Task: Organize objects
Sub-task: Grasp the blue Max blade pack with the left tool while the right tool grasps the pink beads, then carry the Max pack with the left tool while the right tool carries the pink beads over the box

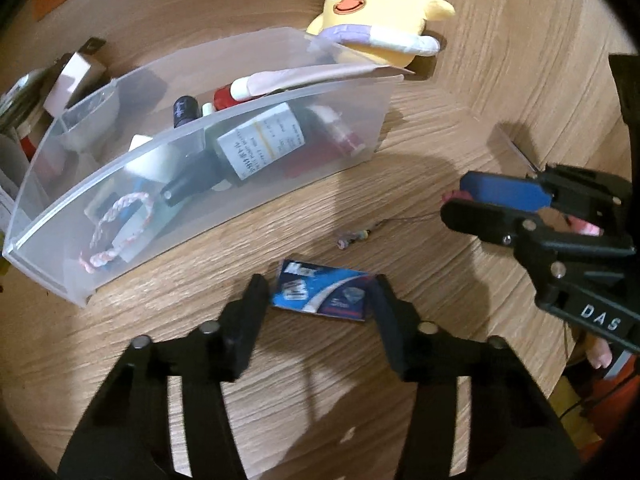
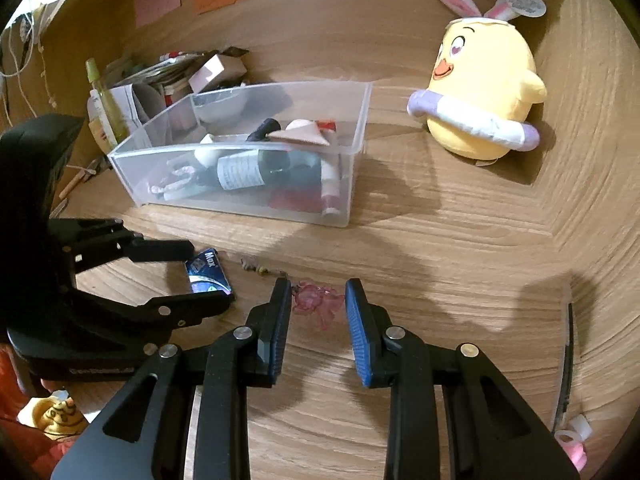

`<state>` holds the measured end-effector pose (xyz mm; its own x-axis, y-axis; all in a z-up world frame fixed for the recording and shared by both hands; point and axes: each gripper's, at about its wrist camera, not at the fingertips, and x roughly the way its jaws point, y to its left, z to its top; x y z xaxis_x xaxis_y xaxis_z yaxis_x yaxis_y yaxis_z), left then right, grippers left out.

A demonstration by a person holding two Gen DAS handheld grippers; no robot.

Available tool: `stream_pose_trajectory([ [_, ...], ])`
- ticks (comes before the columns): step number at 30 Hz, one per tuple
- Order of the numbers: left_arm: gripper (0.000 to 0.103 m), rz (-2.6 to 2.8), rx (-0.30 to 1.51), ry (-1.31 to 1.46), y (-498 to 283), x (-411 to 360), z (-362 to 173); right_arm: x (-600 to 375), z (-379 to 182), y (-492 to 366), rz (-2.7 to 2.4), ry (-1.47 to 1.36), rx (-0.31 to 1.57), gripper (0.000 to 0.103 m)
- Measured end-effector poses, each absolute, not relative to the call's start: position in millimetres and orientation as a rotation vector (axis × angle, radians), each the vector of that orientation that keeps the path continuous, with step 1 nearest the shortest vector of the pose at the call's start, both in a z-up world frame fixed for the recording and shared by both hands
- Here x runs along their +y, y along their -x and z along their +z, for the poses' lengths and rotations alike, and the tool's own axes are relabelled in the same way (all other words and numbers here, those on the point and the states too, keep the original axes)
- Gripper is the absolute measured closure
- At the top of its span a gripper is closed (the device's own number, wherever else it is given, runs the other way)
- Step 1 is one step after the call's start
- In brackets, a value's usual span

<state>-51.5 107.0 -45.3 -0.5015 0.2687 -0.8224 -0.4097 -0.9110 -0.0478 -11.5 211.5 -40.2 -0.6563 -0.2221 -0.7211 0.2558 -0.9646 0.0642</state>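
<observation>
Evidently both grippers are going after loose items lying on the table point(image 2: 460, 240) in front of the clear bin point(image 2: 356, 148), which already holds bottles, a braided cord and small boxes, so the aim looks to be gathering strays into it. Over the blue packet point(image 1: 320, 292) sits the left gripper point(image 1: 320, 294), tilted down, a finger on each side; in the right wrist view the packet lies flat between those fingers, but whether the pads press it yet I cannot tell, so I read the gripper as apart around it. Its straddling pose suits pinching the packet by its short edges. Just behind a pink trinket point(image 2: 318, 304) hangs the right gripper point(image 2: 318, 292), its blue pads parted and not touching it; the trinket lies on the table at the fingertips, trailing a thin beaded string point(image 1: 356, 236) toward the packet. That string could snag or drag if either item is lifted carelessly. Working close together, the two grippers are a collision risk. A yellow chick plush point(image 2: 484, 92) sits well right of the bin, clear of the path. Papers, bottles and a box crowd the table's far left corner behind the bin, out of the way. The bin's near wall must be cleared before dropping anything in.
</observation>
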Motion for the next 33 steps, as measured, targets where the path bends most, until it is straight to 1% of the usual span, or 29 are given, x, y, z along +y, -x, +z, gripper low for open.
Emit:
stream_pose_trajectory([
  [5, 0.055, 2.425, 0.187, 1.281, 52.6, 102.6, -44.8, 210.0, -33.6, 11.4, -2.652, -1.112, 0.057, 0.078],
  [14, 0.055, 2.476, 0.083, 1.257, 53.0, 79.7, -33.0, 198.8, -16.6, 10.2, -2.653, -1.035, 0.045, 0.078],
  [33, 0.055, 2.695, -0.055, 1.035, 46.0, 28.4, 26.6, 166.7, 36.9, 16.2, -2.634, -0.792, -0.001, 0.078],
])
